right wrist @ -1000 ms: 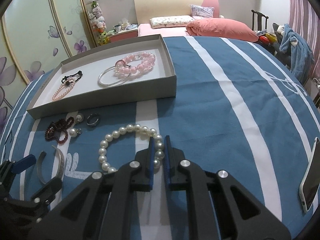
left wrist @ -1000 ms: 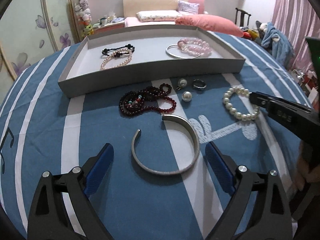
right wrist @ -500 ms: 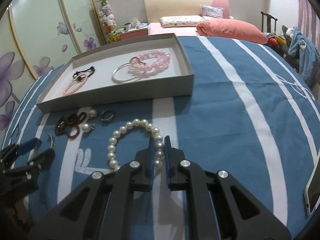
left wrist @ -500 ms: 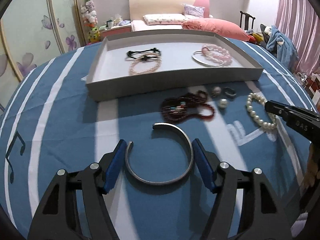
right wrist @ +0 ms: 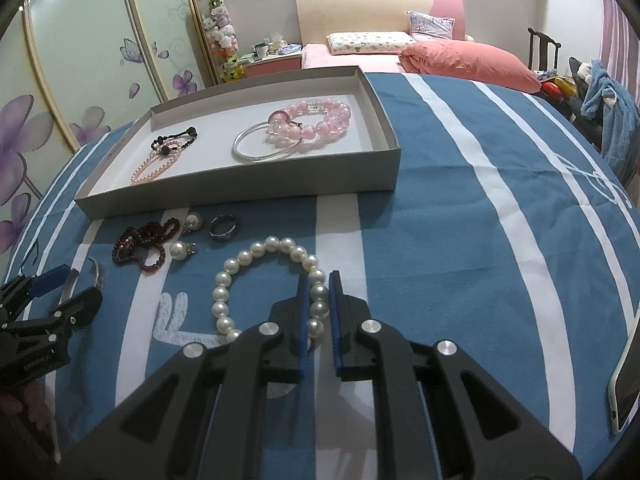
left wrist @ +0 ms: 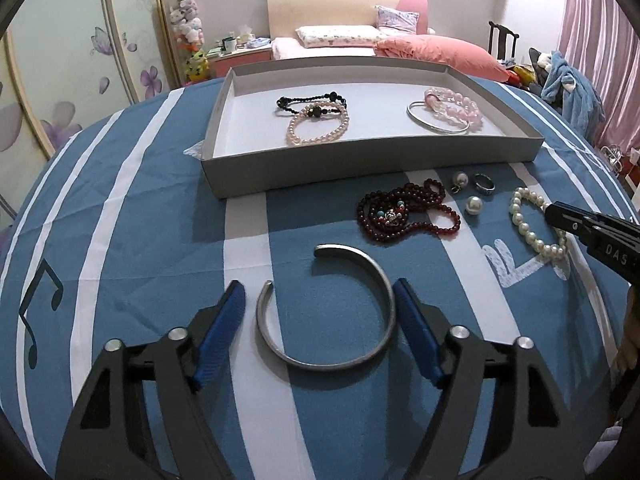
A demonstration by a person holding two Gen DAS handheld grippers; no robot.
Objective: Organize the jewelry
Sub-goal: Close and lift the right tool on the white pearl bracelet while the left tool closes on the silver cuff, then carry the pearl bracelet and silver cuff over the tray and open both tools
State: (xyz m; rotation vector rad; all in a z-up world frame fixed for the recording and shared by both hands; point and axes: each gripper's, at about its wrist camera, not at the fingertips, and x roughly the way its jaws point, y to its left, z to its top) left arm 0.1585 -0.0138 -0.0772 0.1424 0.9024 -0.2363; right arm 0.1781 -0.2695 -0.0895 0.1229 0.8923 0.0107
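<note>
A silver open bangle (left wrist: 340,251) lies flat on the blue striped cloth between the pads of my left gripper (left wrist: 319,286). The right pad touches its rim, and a strip of cloth shows between the left pad and the bangle. A white pearl bracelet (right wrist: 260,248) lies further right on the cloth. My right gripper (right wrist: 320,276) is shut on its near side, with pearls pinched between the blue pads. The grey tray (left wrist: 360,164) behind holds several bracelets and a thin silver hoop (right wrist: 264,144).
Loose on the cloth in front of the tray lie dark red beads (left wrist: 400,216), a dark ring (left wrist: 484,184) and two pearl earrings (left wrist: 474,205). A phone (right wrist: 624,396) rests at the far right edge. A bed and a wardrobe stand behind.
The left jaws narrowed around the bangle and slid left, and the bangle shifted left off the middle white stripe. In the last half second nothing moved. The right gripper stayed on the pearls.
</note>
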